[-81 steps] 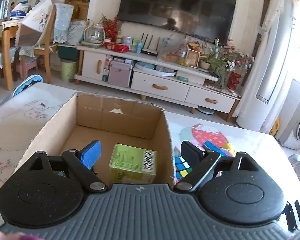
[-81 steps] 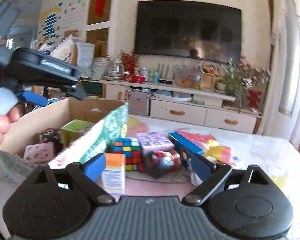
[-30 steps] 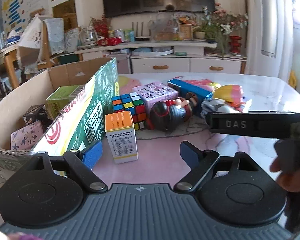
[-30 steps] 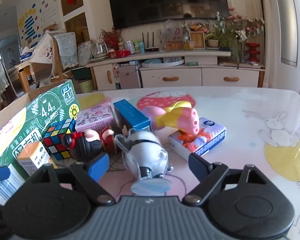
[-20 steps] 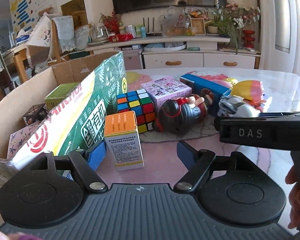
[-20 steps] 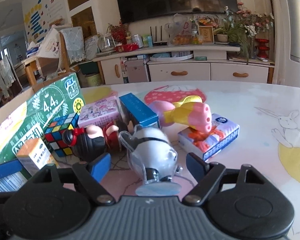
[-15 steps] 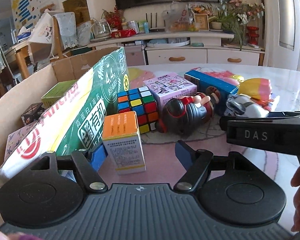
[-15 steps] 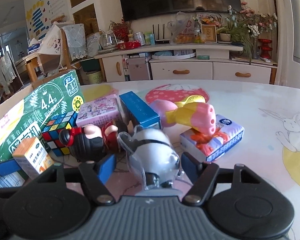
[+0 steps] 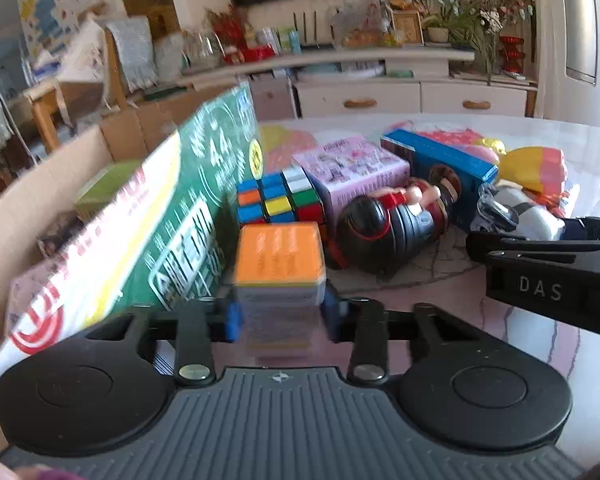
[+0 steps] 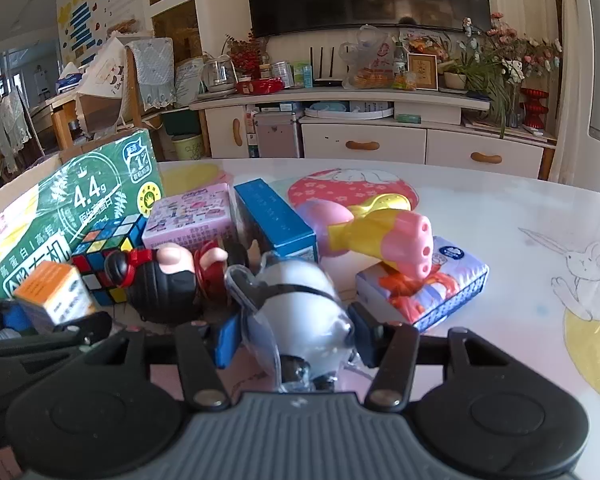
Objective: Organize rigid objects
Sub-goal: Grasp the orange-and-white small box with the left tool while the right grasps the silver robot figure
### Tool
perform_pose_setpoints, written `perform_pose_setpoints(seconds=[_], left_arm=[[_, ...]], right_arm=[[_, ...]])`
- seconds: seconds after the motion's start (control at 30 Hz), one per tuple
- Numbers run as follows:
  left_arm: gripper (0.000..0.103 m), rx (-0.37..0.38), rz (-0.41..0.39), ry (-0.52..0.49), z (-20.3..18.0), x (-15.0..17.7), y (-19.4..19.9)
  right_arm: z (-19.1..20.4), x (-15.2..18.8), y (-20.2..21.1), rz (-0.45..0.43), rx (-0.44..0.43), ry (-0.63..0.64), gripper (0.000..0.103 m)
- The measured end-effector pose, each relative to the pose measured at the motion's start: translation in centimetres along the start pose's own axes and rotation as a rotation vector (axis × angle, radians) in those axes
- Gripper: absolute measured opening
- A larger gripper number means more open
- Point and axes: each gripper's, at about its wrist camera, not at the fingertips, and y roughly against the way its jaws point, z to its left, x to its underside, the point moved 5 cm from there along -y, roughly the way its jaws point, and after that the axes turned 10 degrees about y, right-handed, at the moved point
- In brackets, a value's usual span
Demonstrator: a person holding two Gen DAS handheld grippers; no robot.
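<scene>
The left hand-held gripper [image 9: 281,316] has just been closing its jaws, and its blue pads now press on both sides of the small orange-topped box [image 9: 280,264], which stands upright on the table [image 9: 520,344] close in front of the camera, blurred in this view. At ten o'clock from that box, the open cardboard box [image 9: 16,216] shows its green and white printed side, with a green carton [image 9: 104,188] inside. Straight ahead at twelve o'clock, just behind the orange-topped box, sits the puzzle cube [image 9: 278,198]. A pink box [image 9: 352,172] stands behind the cube toward one o'clock, and a blue box [image 9: 440,160] lies further right. The black and red figurine [image 9: 384,220] lies on its side at two o'clock.

The right hand-held gripper [image 10: 296,332] has also just been closing its jaws; they pinch the white rounded toy [image 10: 300,300] with black bands, low at the centre of its view. At one o'clock from the toy lies a pink and yellow toy [image 10: 384,232], resting on a tissue pack [image 10: 444,284]. The blue box [image 10: 272,216] stands at twelve o'clock, the figurine [image 10: 160,280] at ten o'clock. At nine o'clock the left hand-held gripper [image 10: 40,320] appears with the orange-topped box [image 10: 54,292].
</scene>
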Motion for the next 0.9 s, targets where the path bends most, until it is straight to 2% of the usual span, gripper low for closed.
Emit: perform_pose_setpoints(seconds=[0.23, 0.9], left_arm=[[0.042, 0.025, 0.012, 0.006, 0.0, 0.4, 0.4], [0.041, 0.209, 0.09, 0.044, -0.8, 1.7, 1.7]], right_arm=[[0.2, 0.5, 0.7, 0.004, -0.001, 0.004, 0.055], [1.8, 2.6, 4.3, 0.03, 0.062, -0.049, 0.055]])
